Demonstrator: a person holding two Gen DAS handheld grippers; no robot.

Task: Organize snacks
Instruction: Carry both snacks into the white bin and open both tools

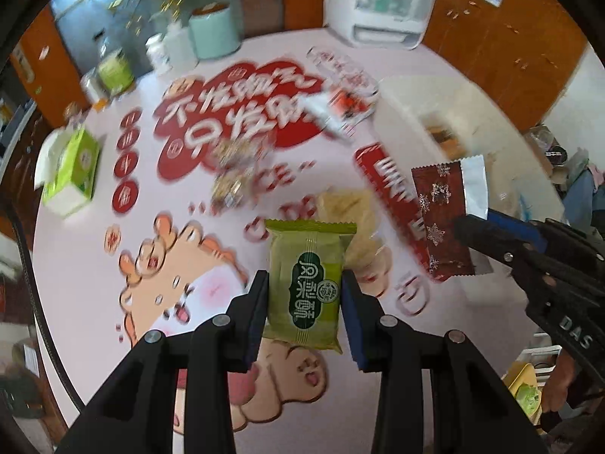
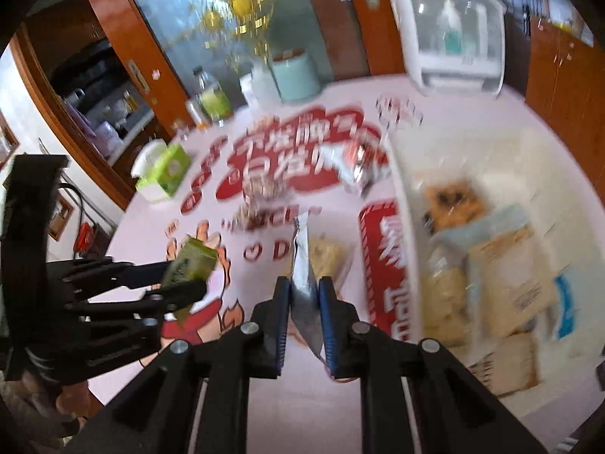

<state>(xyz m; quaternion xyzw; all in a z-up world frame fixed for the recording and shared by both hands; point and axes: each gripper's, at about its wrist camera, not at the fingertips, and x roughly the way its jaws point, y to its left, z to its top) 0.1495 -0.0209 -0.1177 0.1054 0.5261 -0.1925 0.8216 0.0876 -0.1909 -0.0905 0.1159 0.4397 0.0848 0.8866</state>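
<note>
Pinching a green snack pack (image 1: 308,283), left gripper (image 1: 304,314) fingers clamp its sides. Right gripper (image 2: 304,314) squeezes a red wrapper (image 1: 442,219) above the table (image 1: 94,302).

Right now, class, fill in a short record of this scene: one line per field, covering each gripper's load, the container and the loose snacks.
Left gripper: shut on green snack packet
Right gripper: shut on dark red snack packet
White bin: already holds several packets
Loose snacks: pale packet on table
</note>
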